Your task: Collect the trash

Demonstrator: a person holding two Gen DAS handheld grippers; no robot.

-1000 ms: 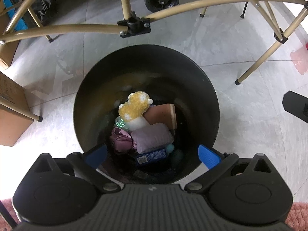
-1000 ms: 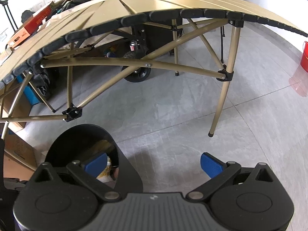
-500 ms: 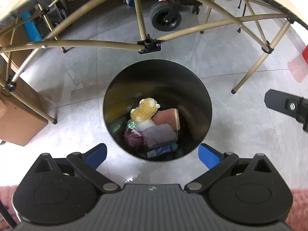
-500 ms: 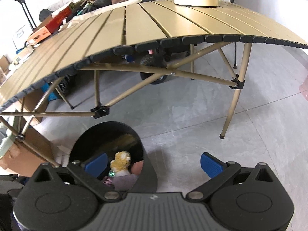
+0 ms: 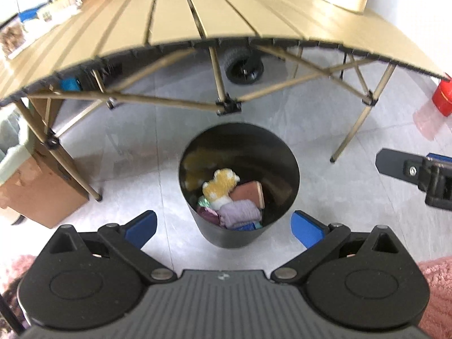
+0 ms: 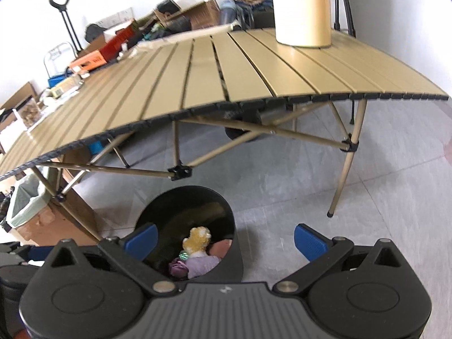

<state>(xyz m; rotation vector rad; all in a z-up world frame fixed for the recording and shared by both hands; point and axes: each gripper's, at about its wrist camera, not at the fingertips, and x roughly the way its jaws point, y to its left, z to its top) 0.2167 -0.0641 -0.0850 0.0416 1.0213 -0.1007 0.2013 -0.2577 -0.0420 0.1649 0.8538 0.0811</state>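
One black trash bin (image 5: 238, 237) stands on the grey tiled floor (image 5: 325, 130), just in front of the near edge of a slatted tan folding table (image 5: 197, 8). Inside it lie several pieces of trash: one yellow-and-white fuzzy piece (image 5: 220, 185), one terracotta-coloured block (image 5: 248, 193), one lilac cloth bundle (image 5: 240, 212), one darker purple crumple (image 5: 209, 214) and a bit of blue packaging (image 5: 247, 226) at the bottom edge.

The left gripper (image 5: 223, 226) hangs above the bin, looking down into it, its two blue-tipped fingers (image 5: 141, 226) spread wide with nothing between them. The right gripper (image 6: 223, 240) sits to the right of the bin and higher, angled toward the table edge; its two fingers are likewise spread apart and bare.

On the table stands one cream cylindrical container (image 6: 302, 8). A cardboard box (image 5: 39, 192) with a pale liner rests on the floor to the left, one black wheel (image 5: 244, 63) shows under the table, and one red bucket (image 5: 442, 97) stands at the far right.
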